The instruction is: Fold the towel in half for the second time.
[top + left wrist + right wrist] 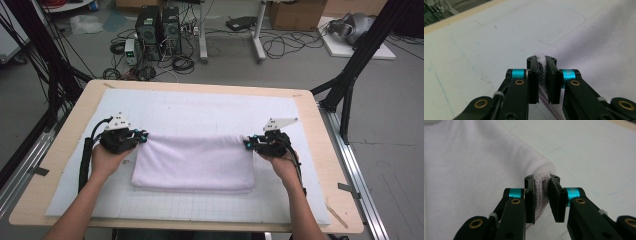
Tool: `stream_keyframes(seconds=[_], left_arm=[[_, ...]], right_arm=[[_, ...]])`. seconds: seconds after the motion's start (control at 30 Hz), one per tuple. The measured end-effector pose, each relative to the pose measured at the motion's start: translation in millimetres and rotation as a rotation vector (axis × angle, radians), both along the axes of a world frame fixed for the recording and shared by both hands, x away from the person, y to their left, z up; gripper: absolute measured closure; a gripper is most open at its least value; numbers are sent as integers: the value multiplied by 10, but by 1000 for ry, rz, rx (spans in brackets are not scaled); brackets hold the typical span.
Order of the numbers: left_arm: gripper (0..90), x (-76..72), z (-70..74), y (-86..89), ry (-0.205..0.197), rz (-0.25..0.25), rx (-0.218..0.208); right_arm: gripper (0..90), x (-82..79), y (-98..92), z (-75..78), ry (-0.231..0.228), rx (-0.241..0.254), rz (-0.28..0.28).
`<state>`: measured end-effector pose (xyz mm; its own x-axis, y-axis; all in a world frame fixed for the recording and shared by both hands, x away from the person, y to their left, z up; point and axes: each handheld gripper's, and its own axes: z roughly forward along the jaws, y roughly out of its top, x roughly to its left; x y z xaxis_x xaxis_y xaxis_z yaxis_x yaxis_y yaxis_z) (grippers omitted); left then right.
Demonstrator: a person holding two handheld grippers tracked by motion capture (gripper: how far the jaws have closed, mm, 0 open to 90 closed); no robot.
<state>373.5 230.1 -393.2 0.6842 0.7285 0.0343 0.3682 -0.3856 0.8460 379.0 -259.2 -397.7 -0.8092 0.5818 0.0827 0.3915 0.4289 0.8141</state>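
A pale lilac towel (195, 162) lies folded on the white mat (200, 112) in the high view. My left gripper (143, 138) pinches its far left corner and my right gripper (247, 144) pinches its far right corner, both lifted a little off the mat. In the left gripper view my left gripper (541, 60) is shut on a thin fold of the towel (604, 57). In the right gripper view my right gripper (541, 180) is shut on a thicker rolled edge of the towel (474, 170).
The mat covers a wooden table (62, 145) with bare margins at each side. Black frame posts (350, 75) stand at the table's far corners. Computers and cables (157, 35) sit on the floor beyond the far edge.
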Motion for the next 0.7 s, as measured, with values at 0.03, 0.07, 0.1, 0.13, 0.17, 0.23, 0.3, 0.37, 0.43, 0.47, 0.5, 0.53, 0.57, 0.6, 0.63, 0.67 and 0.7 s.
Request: stream_keyframes(seconds=[0.03, 0.07, 0.1, 0.13, 0.17, 0.23, 0.3, 0.37, 0.43, 0.47, 0.5, 0.53, 0.57, 0.6, 0.63, 0.67, 0.7], left_arm=[[818, 60, 41, 3, -3, 9, -9], [818, 126, 85, 7, -2, 15, -13], [818, 190, 128, 0, -7, 24, -7], [818, 251, 169, -10, -17, 30, 1], [818, 311, 207, -24, -22, 35, 4], [820, 430, 267, -50, -47, 55, -2], [819, 568, 280, -90, -62, 82, 21], [778, 707, 243, -115, -36, 115, 43], [631, 768, 188, -117, -25, 160, 62], [621, 780, 160, -102, -4, 153, 47], [594, 779, 136, -94, 10, 142, 50], [578, 766, 117, -91, 23, 128, 57], [578, 741, 102, -80, 28, 118, 58], [578, 707, 86, -66, 27, 110, 42], [580, 673, 70, -50, 36, 97, 30], [590, 635, 47, -39, 45, 82, 25], [609, 599, 21, -32, 59, 65, 32]], right_arm=[[770, 65, -2, 29, -10, 7, -12], [770, 133, 1, 61, -8, 4, -20], [770, 198, 11, 88, -7, 6, -29], [770, 267, 20, 114, -6, -1, -33], [770, 329, 35, 141, -6, -8, -39], [771, 440, 61, 213, -18, -17, -53], [769, 557, 70, 281, -39, -20, -69], [703, 698, 55, 289, -34, -5, -101], [596, 789, 43, 235, -44, -2, -157], [572, 819, 29, 191, -24, 8, -166], [529, 837, 22, 144, 2, 14, -172], [514, 848, 23, 100, 23, 14, -173], [516, 835, 29, 59, 37, 13, -162], [516, 814, 40, 27, 39, 0, -151], [519, 786, 55, -2, 47, -6, -146], [531, 758, 70, -24, 62, -5, -136], [549, 724, 92, -44, 66, -7, -122]])
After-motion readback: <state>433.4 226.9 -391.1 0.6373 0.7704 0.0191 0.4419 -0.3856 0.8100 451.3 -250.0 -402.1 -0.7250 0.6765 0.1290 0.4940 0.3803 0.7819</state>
